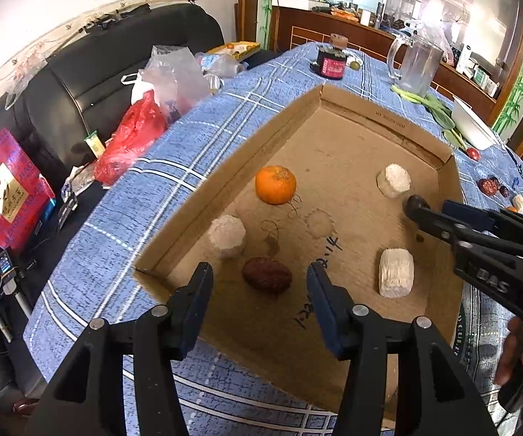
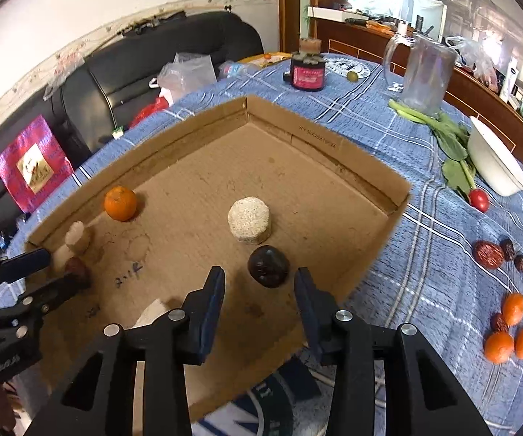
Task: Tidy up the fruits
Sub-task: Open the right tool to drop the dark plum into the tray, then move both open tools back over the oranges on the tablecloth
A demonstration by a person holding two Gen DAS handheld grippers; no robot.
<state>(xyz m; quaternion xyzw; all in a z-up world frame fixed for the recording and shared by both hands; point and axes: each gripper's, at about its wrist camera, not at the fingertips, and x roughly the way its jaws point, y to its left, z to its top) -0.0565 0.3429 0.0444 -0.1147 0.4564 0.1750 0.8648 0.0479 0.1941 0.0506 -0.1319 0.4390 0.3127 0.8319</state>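
Both grippers reach over the shallow cardboard tray (image 1: 337, 123) on the blue-checked bench (image 1: 174, 167), each angled down toward its floor. The left gripper (image 1: 259, 283) has its jaws spread wide and empty — a wrinkled brown date (image 1: 266, 275) lies on the cardboard directly between the two tips, with a gap on either side. Just ahead of the left jaw sits a pale round cake (image 1: 226, 236); further ahead, between the jaw lines, an orange (image 1: 276, 184). To the right of the right jaw lies another pale block (image 1: 396, 272).

The right gripper (image 2: 259, 294) is likewise wide apart and holding nothing, with a dark plum-like fruit (image 2: 268, 266) just beyond the tips, centred in the gap. Straight past it stands a pale octagonal cake (image 2: 249, 219). In the left wrist view this gripper enters from the right edge, tips low over the tray floor, with part of the person's hand (image 1: 519, 359) showing behind it.

Well right of the jaws, outside the tray, loose oranges (image 2: 499, 346) and dates (image 2: 488, 254) lie on the cloth.
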